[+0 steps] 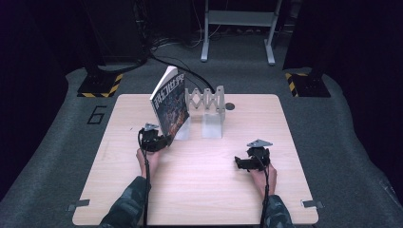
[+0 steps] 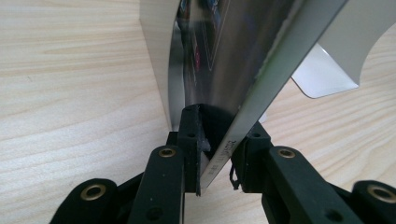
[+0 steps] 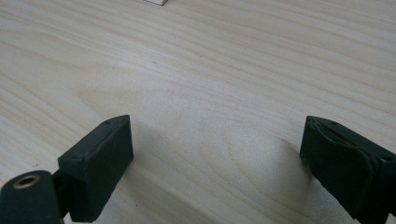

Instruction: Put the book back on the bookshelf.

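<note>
High view: left gripper [image 1: 159, 141] clamps book [image 1: 168, 102] bottom edge, tilted beside rack [image 1: 205, 102]; likely slotting next. Right gripper [image 1: 250, 161] gapes, idle.

Camouflage sleeves [image 1: 129, 199], black grippers, brass rivets, grey plates

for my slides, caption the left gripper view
Left tool clamps a glossy book beside a white bookend on the table.
</note>
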